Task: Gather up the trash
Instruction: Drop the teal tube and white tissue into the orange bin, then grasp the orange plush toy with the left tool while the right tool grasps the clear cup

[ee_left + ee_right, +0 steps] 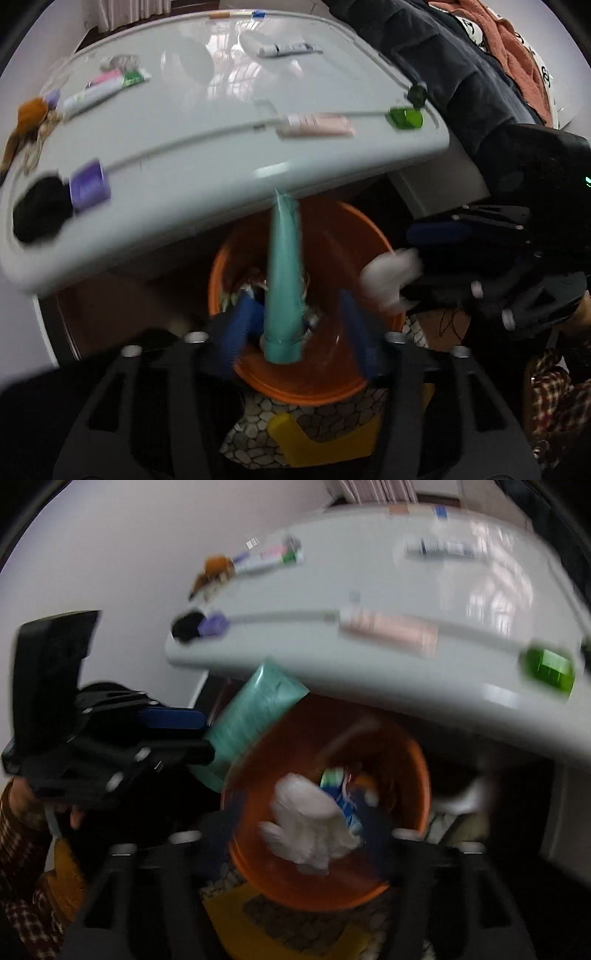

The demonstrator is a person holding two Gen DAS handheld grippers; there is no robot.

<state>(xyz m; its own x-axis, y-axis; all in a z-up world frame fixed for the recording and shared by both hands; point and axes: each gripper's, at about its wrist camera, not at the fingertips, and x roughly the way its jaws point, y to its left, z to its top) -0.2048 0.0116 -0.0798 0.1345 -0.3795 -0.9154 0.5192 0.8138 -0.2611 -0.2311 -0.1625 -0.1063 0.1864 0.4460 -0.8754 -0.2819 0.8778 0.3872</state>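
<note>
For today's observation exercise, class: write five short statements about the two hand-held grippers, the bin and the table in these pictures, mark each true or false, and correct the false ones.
1. The left hand-held gripper has a teal tube between its fingers. True.
2. The bin is blue. False: it is orange.
3. The right hand-held gripper carries a white crumpled wad over the bin. True.
4. The bin is empty. False: some wrappers already lie inside.
5. A pink tube and a green object lie on the white table. True.
</note>
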